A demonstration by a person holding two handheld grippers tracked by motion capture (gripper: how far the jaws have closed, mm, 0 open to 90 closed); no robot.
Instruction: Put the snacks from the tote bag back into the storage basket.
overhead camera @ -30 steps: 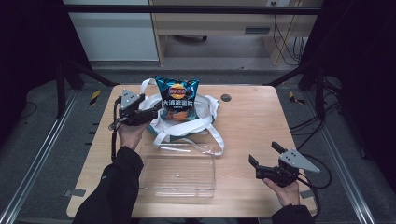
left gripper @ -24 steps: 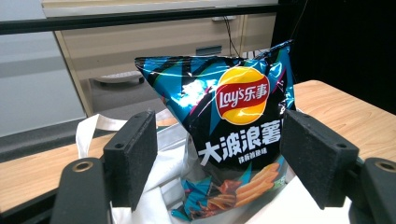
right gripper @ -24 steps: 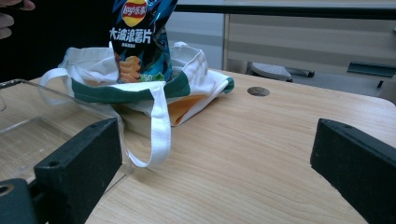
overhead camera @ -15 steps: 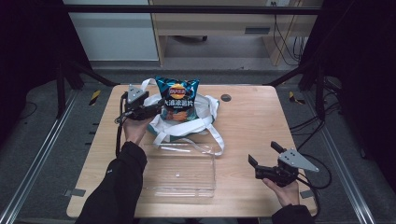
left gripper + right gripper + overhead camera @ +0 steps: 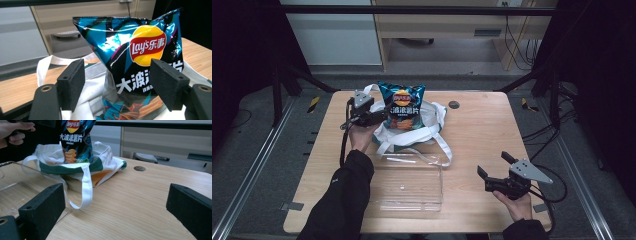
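The far middle of the table [image 5: 482, 125] is crowded: a chip bag [image 5: 404, 105] stands upright in a white tote bag [image 5: 432, 116], whose straps trail toward the near side. Just beyond the straps, a clear plastic tray [image 5: 409, 187] takes up the near middle. To the right of these the wood lies bare, and the left edge leaves a narrow open strip.

Grey floor [image 5: 257, 165], wooden cabinet [image 5: 442, 30] behind
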